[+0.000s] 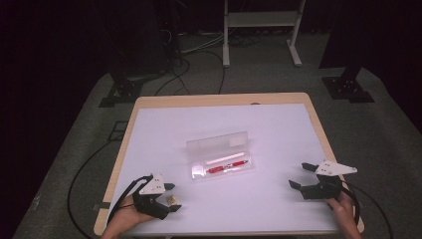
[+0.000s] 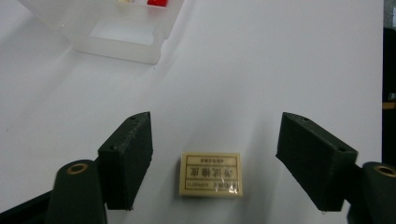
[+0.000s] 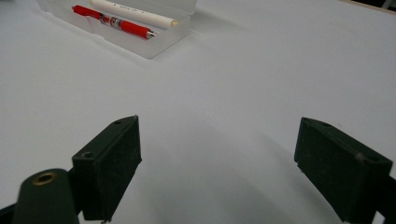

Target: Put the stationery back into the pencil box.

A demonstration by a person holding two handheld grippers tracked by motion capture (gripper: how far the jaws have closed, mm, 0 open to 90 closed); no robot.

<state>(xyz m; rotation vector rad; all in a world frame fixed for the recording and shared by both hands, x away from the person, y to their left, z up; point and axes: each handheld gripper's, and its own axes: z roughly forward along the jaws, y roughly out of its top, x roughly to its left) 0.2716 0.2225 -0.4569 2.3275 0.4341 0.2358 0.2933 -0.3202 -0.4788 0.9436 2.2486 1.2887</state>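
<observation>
A clear plastic pencil case (image 1: pixel 220 155) lies open in the middle of the white table, with a red pen (image 1: pixel 228 166) and a white pen (image 1: pixel 225 159) in its tray. The same case (image 3: pixel 122 23) shows far off in the right gripper view, and a corner of it (image 2: pixel 122 35) in the left gripper view. A small cream eraser (image 2: pixel 210 173) with printed lettering lies flat on the table between the open jaws of my left gripper (image 2: pixel 215 165), touching neither pad. In the high view the eraser (image 1: pixel 172 200) sits at the front left by that gripper (image 1: pixel 170 197). My right gripper (image 1: pixel 300 175) stands open and empty at the front right.
The white mat (image 1: pixel 278 129) covers a wooden table top (image 1: pixel 219 100). Beyond the table are a white metal stand (image 1: pixel 261 30), dark tripod bases (image 1: pixel 348 87) and cables on a grey floor. Cables trail from both grippers off the front edge.
</observation>
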